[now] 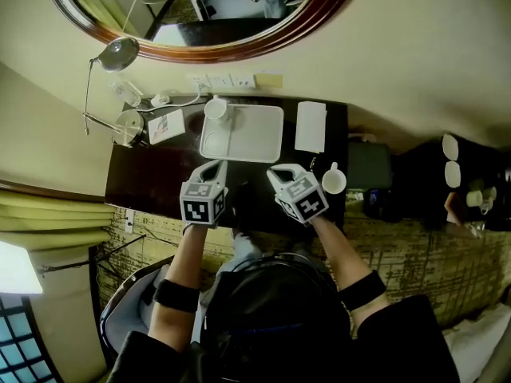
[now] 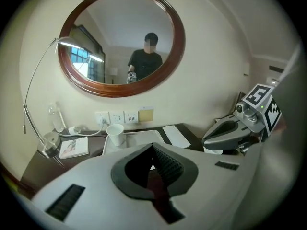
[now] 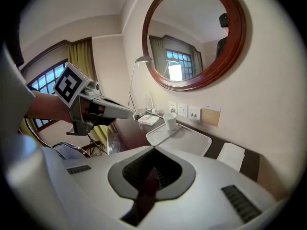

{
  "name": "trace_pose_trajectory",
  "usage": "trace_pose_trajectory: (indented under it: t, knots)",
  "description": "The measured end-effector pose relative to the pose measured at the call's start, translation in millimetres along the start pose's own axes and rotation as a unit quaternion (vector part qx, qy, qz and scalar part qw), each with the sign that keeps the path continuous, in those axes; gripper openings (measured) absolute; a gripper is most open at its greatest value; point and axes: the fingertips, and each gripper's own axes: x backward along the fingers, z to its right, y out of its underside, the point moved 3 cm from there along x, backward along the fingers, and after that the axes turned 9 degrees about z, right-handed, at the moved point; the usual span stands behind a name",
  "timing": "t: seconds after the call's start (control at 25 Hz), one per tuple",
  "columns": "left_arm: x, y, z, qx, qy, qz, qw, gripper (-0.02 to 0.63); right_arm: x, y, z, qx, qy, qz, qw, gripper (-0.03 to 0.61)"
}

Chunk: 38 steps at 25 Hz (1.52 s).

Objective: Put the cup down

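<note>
1. The head view looks down on a dark desk (image 1: pixel 152 174) set against the wall below an oval mirror (image 1: pixel 200 50). Only this view shows both tools together. The left gripper (image 1: pixel 214 166) and right gripper (image 1: pixel 279 171) hover side by side over the desk's near edge.
2. The cup (image 1: pixel 215 108) stands upright on the far left corner of the white tray (image 1: pixel 255 130), well apart from both grippers.
3. Only the head view clearly shows a handled mug (image 1: pixel 333 180) at the desk's right edge, near the right gripper.
4. In the left gripper view, the left gripper (image 2: pixel 153 148) is clenched, jaws together with nothing between them. Beyond it are the cup (image 2: pixel 115 134) and the tray (image 2: pixel 144 137). A person in a dark shirt shows in the mirror (image 2: pixel 120 42), which no other view gives so plainly.
5. In the right gripper view, the right gripper (image 3: pixel 154 150) is likewise clenched and empty. The cup (image 3: pixel 170 120) stands at the tray's (image 3: pixel 192 143) far corner, and only this view shows a window (image 3: pixel 45 83) at the left.
</note>
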Motion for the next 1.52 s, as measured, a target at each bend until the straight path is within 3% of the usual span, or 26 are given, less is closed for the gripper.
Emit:
trace_pose_trajectory:
  t: [0.16,0.4,0.68,0.88,1.08,1.28,1.52]
  knots:
    - [17,9,0,0.026,-0.024,0.002,0.9994,0.001,-2,7,-5,0.001,-0.004,0.002,1.0,0.005]
    - [18,30,14,-0.007,-0.022,-0.004,0.9997,0.001,15,14,3,-0.006,0.008,0.004,1.0,0.005]
    - [16,34,20,0.016,-0.016,0.003,0.9997,0.001,24,22,6,-0.018,0.019,0.003,1.0,0.005]
    - [6,36,43,0.016,0.01,-0.008,0.9998,0.001,36,33,15,-0.029,0.034,0.004,0.999,0.005]
    - [-13,45,84,-0.013,0.046,-0.018,0.9987,0.002,63,42,43,-0.047,0.068,0.016,0.996,0.005]
    - [-36,61,141,-0.038,0.108,-0.049,0.9922,0.21,98,57,82,-0.069,0.108,0.025,0.991,0.005]
    - [-68,75,215,-0.046,0.171,-0.094,0.9798,0.411,151,82,134,-0.097,0.169,0.033,0.98,0.005]
